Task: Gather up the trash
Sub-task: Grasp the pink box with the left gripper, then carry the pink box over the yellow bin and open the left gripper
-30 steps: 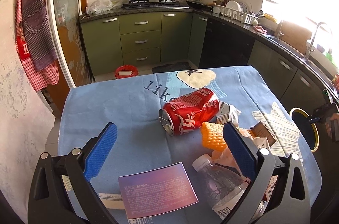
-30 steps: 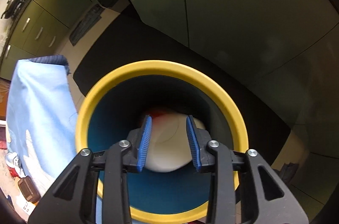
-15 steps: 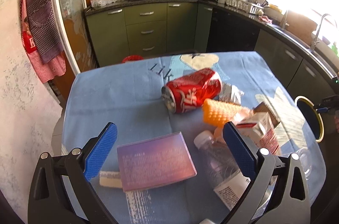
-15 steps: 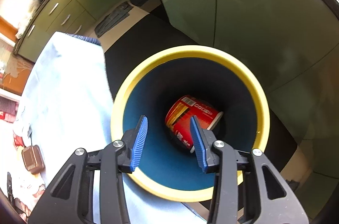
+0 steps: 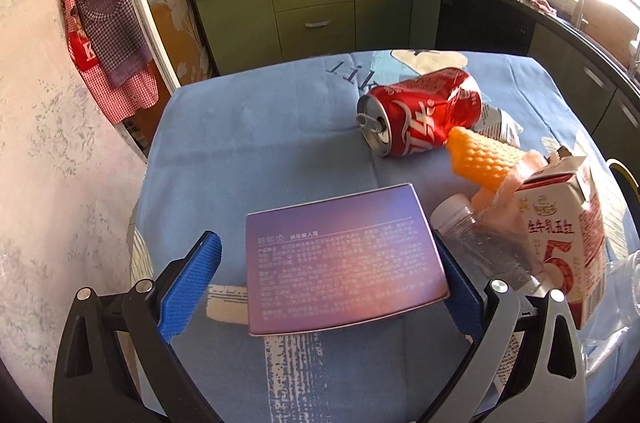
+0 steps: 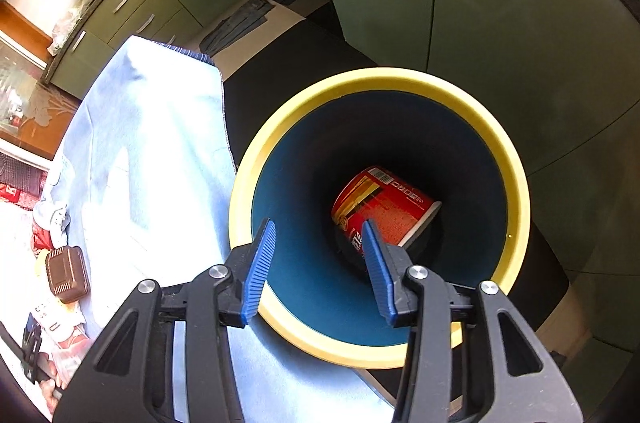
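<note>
On the blue tablecloth, a flat purple box (image 5: 340, 255) lies between the fingers of my left gripper (image 5: 324, 283). That gripper is open, and its left pad stands clear of the box. Behind the box lie a dented red cola can (image 5: 420, 115), an orange foam net (image 5: 480, 159), a clear plastic bottle (image 5: 480, 239) and a milk carton (image 5: 560, 239). My right gripper (image 6: 318, 263) hangs over the yellow-rimmed bin (image 6: 280, 143). Its jaws are opening with nothing between them. A red paper cup (image 6: 384, 207) lies at the bin's bottom.
The bin stands on the floor just off the table's corner, beside the green cabinets (image 6: 500, 23). A small brown box (image 6: 66, 275) and more litter lie on the cloth (image 6: 140, 163). A white strip (image 5: 224, 303) pokes out from under the purple box. An apron (image 5: 104, 23) hangs on the left wall.
The cup left my right jaws and dropped into the bin; the jaws widened. My left gripper sank and tilted down, so the purple box now lies between its fingers.
</note>
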Motion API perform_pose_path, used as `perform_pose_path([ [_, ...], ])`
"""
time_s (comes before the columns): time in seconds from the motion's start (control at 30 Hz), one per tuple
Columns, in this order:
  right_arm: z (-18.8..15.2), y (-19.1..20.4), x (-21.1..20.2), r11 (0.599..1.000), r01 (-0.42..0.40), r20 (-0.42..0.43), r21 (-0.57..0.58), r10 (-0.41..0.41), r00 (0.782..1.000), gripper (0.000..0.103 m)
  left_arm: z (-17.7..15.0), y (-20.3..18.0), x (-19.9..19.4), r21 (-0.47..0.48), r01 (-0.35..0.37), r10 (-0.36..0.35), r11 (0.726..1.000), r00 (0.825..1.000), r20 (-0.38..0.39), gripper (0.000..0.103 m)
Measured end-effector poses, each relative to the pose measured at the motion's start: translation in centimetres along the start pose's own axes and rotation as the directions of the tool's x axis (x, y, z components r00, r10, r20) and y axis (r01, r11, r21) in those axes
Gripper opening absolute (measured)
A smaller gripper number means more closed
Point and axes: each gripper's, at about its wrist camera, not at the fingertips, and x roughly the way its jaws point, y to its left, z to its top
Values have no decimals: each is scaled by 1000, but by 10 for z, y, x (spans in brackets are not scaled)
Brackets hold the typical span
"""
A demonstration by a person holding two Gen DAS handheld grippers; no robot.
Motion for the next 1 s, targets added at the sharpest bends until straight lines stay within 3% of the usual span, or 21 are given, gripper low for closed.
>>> perform_pose_path([
  [0.1, -2, -2, -3, 1000, -4, 6, -1, 4, 1000, 43, -1, 2, 8, -9, 19, -19, 1000, 1000, -15, 78],
  [0.3, -6, -3, -17, 1000, -27, 43, -10, 27, 999, 43, 0, 7, -1, -9, 28, -28, 1000, 1000, 12, 78],
  [0.5, -18, -10, -43, 999, -25, 129, -38, 30, 991, 43, 14, -2, -54, 31, 20, -23, 999, 994, 106, 78],
  [0.63, -28, -24, -61, 999, -2, 188, -52, 12, 982, 43, 23, -49, -101, 130, 104, -125, 986, 978, 166, 78],
  [0.73, -35, -37, -71, 998, -7, 215, -58, 20, 976, 44, 29, -100, -127, 224, 215, -255, 950, 952, 167, 78],
  [0.8, -38, -48, -77, 998, -17, 225, -60, 30, 974, 45, 31, -142, -138, 296, 282, -337, 913, 929, 151, 78],
  [1.0, -46, -76, -94, 998, -15, 268, -60, 31, 963, 45, 35, -277, -144, 465, 424, -493, 777, 870, 31, 78],
])
